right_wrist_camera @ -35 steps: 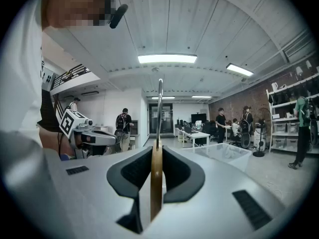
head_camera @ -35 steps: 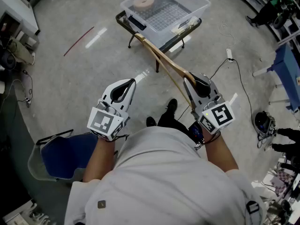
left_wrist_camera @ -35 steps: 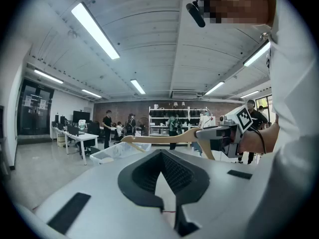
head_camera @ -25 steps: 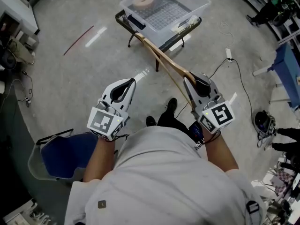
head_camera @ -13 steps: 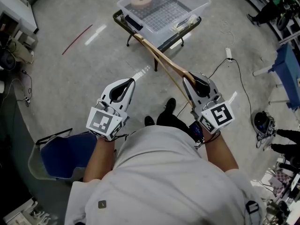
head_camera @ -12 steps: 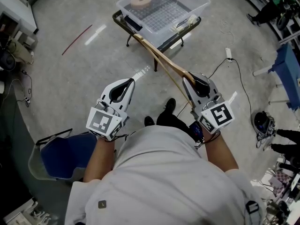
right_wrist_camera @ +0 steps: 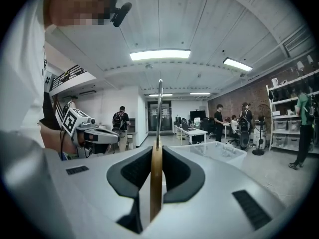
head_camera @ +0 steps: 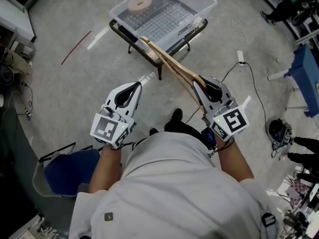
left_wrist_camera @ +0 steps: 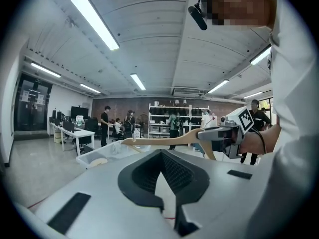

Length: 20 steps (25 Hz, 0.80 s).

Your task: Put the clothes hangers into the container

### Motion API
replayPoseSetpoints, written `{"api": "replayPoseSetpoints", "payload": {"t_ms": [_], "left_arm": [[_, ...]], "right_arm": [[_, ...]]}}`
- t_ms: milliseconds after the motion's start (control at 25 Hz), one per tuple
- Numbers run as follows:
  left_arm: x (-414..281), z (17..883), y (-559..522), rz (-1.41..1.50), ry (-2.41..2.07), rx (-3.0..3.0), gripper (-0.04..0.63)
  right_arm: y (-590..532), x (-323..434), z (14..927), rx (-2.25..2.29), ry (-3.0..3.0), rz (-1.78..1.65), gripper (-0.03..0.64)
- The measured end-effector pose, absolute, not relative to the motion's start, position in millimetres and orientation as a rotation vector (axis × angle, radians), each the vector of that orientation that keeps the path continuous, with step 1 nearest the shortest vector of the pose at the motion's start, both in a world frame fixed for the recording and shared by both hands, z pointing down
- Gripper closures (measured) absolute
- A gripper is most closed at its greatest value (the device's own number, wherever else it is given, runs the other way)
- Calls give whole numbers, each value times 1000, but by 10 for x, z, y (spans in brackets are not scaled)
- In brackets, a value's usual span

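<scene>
A wooden clothes hanger [head_camera: 172, 63] sticks forward from my right gripper [head_camera: 202, 83], which is shut on its near end. Its far end reaches the near edge of the clear plastic container [head_camera: 212, 4] on a low black table [head_camera: 130, 40]. In the right gripper view the hanger [right_wrist_camera: 156, 183] stands edge-on between the pads of the right gripper [right_wrist_camera: 156, 153], its metal hook pointing up. My left gripper [head_camera: 130, 88] hovers to the left, shut and holding nothing. The left gripper view shows the left gripper [left_wrist_camera: 159, 156], the hanger [left_wrist_camera: 164, 141] and the container [left_wrist_camera: 107, 153] behind.
A tape roll [head_camera: 138, 4] lies inside the container. A blue chair [head_camera: 70, 168] stands at lower left. A cable with a power strip [head_camera: 239, 56] runs over the floor at right, near a dark helmet-like object [head_camera: 276, 130]. People and desks fill the room's background.
The container and its table have drawn nearer and shifted left in the head view. The hanger's far end now reaches the container's near edge. Both grippers stand as before.
</scene>
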State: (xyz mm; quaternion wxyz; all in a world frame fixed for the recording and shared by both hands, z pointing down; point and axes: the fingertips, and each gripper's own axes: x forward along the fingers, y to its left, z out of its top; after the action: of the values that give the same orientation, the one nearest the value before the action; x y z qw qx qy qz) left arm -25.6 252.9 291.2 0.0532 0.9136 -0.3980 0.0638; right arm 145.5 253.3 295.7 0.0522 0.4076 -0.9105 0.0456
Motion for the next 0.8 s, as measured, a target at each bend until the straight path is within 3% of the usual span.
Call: {"api": "replayPoseSetpoints", "payload": {"t_ms": [400, 800], "left_arm": [[424, 2904, 1853, 199, -1219, 2773, 580], [568, 2991, 1438, 231, -1234, 2739, 580]], "right_arm": [[1920, 2101, 2948, 1198, -2780, 145, 549], [1461, 2271, 3077, 1168, -2785, 181, 549]]}}
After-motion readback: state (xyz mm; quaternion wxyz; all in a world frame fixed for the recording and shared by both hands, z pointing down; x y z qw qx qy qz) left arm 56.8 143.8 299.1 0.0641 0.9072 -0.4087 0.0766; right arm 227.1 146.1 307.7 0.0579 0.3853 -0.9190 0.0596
